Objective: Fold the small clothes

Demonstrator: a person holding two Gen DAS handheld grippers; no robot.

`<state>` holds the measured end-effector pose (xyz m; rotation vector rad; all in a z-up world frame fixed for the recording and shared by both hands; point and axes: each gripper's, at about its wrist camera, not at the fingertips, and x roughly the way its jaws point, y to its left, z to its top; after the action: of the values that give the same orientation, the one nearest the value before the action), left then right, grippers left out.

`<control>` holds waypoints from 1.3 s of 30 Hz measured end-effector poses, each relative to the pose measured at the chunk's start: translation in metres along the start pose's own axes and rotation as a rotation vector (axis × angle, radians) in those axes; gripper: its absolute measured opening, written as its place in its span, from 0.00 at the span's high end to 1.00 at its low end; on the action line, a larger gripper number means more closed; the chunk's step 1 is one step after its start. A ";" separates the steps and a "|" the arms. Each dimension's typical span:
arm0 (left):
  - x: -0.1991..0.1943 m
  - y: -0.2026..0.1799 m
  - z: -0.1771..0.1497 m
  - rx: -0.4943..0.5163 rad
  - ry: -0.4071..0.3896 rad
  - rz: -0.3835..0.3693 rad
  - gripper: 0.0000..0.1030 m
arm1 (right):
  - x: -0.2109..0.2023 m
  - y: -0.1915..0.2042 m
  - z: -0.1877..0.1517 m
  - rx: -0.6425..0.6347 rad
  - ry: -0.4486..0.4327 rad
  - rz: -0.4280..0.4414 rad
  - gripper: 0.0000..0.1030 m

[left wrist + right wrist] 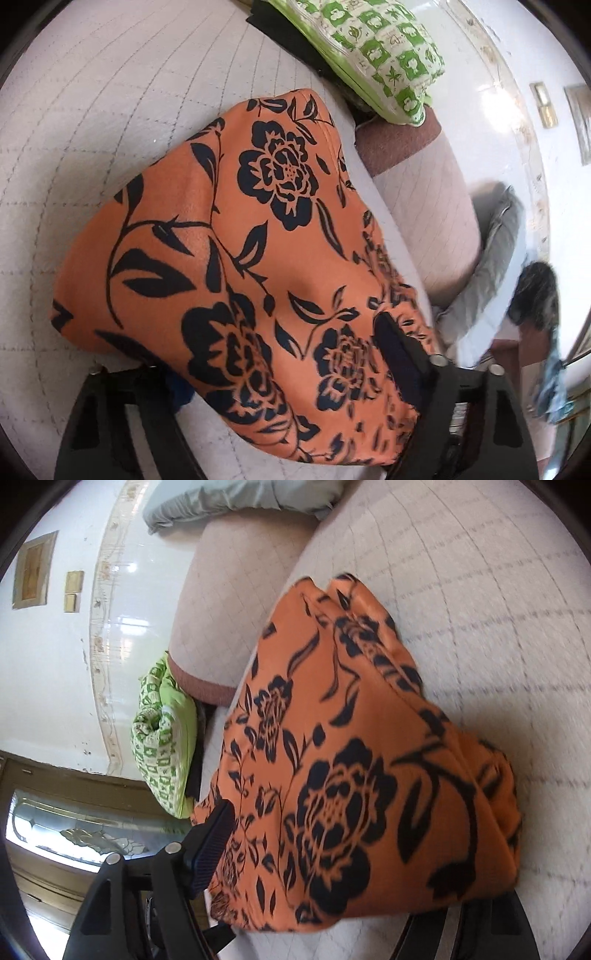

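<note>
Draping orange floral garment [236, 236] across left claw [280, 373]

My left claw [280, 387] sits under the near end of the garment [236, 236], which lies on the quilted cushion [92, 147] and runs away ahead of it. Beyond the garment's far end, to the right, a patterned pillow [373, 55] rests. From my right claw [332, 878], the same pillow [162, 753] lies left of the garment [351, 757].
</note>
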<state>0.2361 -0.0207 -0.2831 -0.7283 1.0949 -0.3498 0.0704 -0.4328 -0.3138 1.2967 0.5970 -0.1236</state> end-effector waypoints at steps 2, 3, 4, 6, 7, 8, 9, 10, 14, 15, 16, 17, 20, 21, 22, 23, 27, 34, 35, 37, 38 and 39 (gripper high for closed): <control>0.004 -0.003 0.000 0.027 -0.016 0.023 0.26 | 0.002 0.003 0.000 -0.027 -0.017 -0.005 0.25; 0.004 -0.005 0.000 0.042 -0.027 0.036 0.31 | 0.004 0.006 0.001 -0.061 -0.015 -0.007 0.25; 0.008 -0.007 0.000 0.051 -0.033 0.047 0.43 | 0.008 0.010 0.002 -0.096 -0.013 -0.021 0.32; 0.010 -0.005 0.002 0.060 -0.044 0.087 0.64 | 0.014 0.011 0.003 -0.143 -0.008 -0.070 0.68; 0.011 -0.002 0.003 0.056 -0.043 0.097 0.69 | 0.019 0.008 0.005 -0.139 0.008 -0.084 0.73; 0.012 0.001 0.004 0.050 -0.047 0.105 0.75 | 0.020 0.004 0.006 -0.119 0.013 -0.073 0.75; 0.012 0.003 0.005 0.046 -0.047 0.095 0.75 | 0.019 0.004 0.006 -0.116 0.009 -0.064 0.75; 0.012 0.003 0.006 0.047 -0.049 0.089 0.77 | 0.019 0.009 0.005 -0.143 0.006 -0.079 0.76; 0.001 -0.001 0.004 0.100 -0.082 0.052 0.80 | 0.012 0.030 -0.004 -0.248 -0.038 -0.118 0.79; -0.004 -0.003 0.004 0.114 -0.094 0.040 0.80 | 0.009 0.034 -0.006 -0.266 -0.048 -0.121 0.79; -0.009 -0.006 0.003 0.127 -0.105 0.027 0.81 | 0.006 0.040 -0.008 -0.293 -0.059 -0.128 0.79; -0.014 -0.009 0.003 0.142 -0.115 0.014 0.81 | 0.003 0.044 -0.011 -0.318 -0.069 -0.132 0.80; -0.023 -0.014 0.001 0.173 -0.125 -0.001 0.82 | -0.003 0.058 -0.020 -0.379 -0.089 -0.139 0.80; -0.026 -0.014 -0.001 0.184 -0.124 -0.001 0.82 | -0.006 0.060 -0.023 -0.391 -0.091 -0.143 0.80; -0.028 -0.014 -0.003 0.191 -0.121 0.002 0.82 | -0.008 0.060 -0.024 -0.393 -0.091 -0.146 0.80; -0.029 -0.013 -0.004 0.193 -0.114 0.005 0.82 | -0.011 0.060 -0.025 -0.391 -0.090 -0.147 0.80; -0.040 -0.005 -0.017 0.207 -0.093 0.012 0.83 | -0.020 0.059 -0.030 -0.387 -0.087 -0.151 0.80; -0.071 0.002 -0.052 0.254 -0.075 0.025 0.83 | -0.054 0.048 -0.046 -0.411 -0.080 -0.188 0.80; -0.076 0.002 -0.057 0.265 -0.080 0.031 0.83 | -0.061 0.046 -0.051 -0.413 -0.080 -0.193 0.80; -0.084 0.004 -0.071 0.281 -0.085 0.046 0.83 | -0.074 0.041 -0.061 -0.419 -0.078 -0.203 0.80; -0.088 0.005 -0.080 0.282 -0.083 0.053 0.83 | -0.081 0.037 -0.067 -0.419 -0.073 -0.208 0.80; -0.091 0.006 -0.090 0.278 -0.079 0.059 0.83 | -0.088 0.032 -0.073 -0.417 -0.069 -0.216 0.80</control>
<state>0.1155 0.0056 -0.2492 -0.4588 0.9670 -0.4096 -0.0160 -0.3770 -0.2539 0.8199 0.6623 -0.2093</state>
